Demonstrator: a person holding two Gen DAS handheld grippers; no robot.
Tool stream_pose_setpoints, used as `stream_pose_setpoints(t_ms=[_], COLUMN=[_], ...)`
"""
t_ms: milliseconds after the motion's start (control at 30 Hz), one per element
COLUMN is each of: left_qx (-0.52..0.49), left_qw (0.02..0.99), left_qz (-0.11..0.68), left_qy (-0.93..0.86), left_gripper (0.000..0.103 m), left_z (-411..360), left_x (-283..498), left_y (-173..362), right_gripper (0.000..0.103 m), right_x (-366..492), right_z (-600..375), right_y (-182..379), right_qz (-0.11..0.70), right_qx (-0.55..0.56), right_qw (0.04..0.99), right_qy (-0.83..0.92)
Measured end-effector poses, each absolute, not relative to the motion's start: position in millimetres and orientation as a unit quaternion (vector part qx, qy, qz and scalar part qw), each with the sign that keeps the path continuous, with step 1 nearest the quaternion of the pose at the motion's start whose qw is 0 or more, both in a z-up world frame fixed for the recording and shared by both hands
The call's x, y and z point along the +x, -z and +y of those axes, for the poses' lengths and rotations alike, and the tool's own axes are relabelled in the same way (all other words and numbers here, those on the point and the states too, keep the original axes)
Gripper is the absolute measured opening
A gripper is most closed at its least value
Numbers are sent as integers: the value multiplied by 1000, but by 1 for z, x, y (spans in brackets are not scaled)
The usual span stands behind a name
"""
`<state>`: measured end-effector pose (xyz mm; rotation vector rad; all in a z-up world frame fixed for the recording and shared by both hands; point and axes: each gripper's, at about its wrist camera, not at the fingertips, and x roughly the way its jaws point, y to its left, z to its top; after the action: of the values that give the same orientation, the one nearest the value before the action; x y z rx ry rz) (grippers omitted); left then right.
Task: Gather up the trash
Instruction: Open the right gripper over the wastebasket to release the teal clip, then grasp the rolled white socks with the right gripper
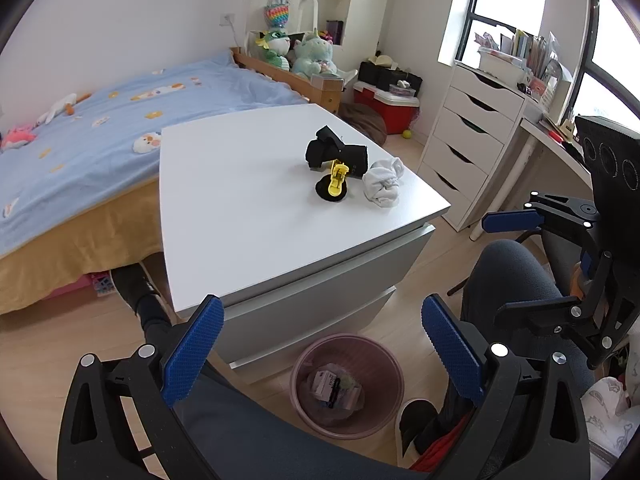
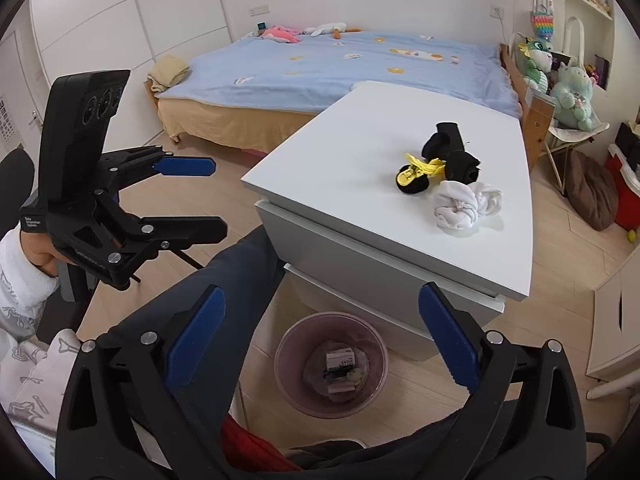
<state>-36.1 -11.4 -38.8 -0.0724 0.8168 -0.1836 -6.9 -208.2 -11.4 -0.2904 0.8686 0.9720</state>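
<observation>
A pink waste bin (image 1: 347, 384) stands on the floor in front of the white drawer unit (image 1: 248, 200); it holds a small box and scraps. It also shows in the right wrist view (image 2: 331, 364). On the unit's top lie a black sock bundle (image 1: 338, 152), a yellow clip (image 1: 337, 183) on a black round piece, and a white crumpled cloth (image 1: 385, 182). My left gripper (image 1: 322, 356) is open and empty above my lap, near the bin. My right gripper (image 2: 320, 340) is open and empty, also over the bin. Each gripper shows in the other's view, the right one (image 1: 520, 268) and the left one (image 2: 200, 196).
A bed (image 1: 100, 128) with a blue cover stands behind the drawer unit. A white chest of drawers (image 1: 468, 140) and a desk are at the right. A red cooler (image 1: 386, 106) and plush toys sit at the back. My legs (image 1: 508, 280) are by the bin.
</observation>
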Motion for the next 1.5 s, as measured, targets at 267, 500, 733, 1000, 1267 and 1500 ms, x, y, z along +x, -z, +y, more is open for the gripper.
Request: stream_pose_setpoints(t_ms=[267, 500, 733, 1000, 1267, 1500], left_qx=[-33, -40, -42, -40, -40, -40], left_qw=[913, 914, 912, 910, 911, 910], left_qz=[398, 396, 402, 405, 403, 405], left_qy=[88, 73, 75, 77, 77, 76], left_gripper=[95, 95, 95, 95, 95, 95], left_z=[-14, -12, -13, -12, -12, -11], left_x=[-34, -31, -28, -27, -25, -24], left_y=[40, 41, 43, 44, 42, 42], right_gripper=[97, 97, 97, 97, 97, 97], right_x=[2, 13, 41, 79, 117, 144], right_z=[-217, -224, -224, -216, -200, -184], right_y=[13, 11, 5, 6, 16, 38], right_qz=[410, 410, 405, 412, 431, 455], right_qx=[-113, -95, -100, -123, -154, -187], right_qw=[796, 811, 823, 821, 803, 783], right_qy=[-430, -407, -386, -376, -381, -382])
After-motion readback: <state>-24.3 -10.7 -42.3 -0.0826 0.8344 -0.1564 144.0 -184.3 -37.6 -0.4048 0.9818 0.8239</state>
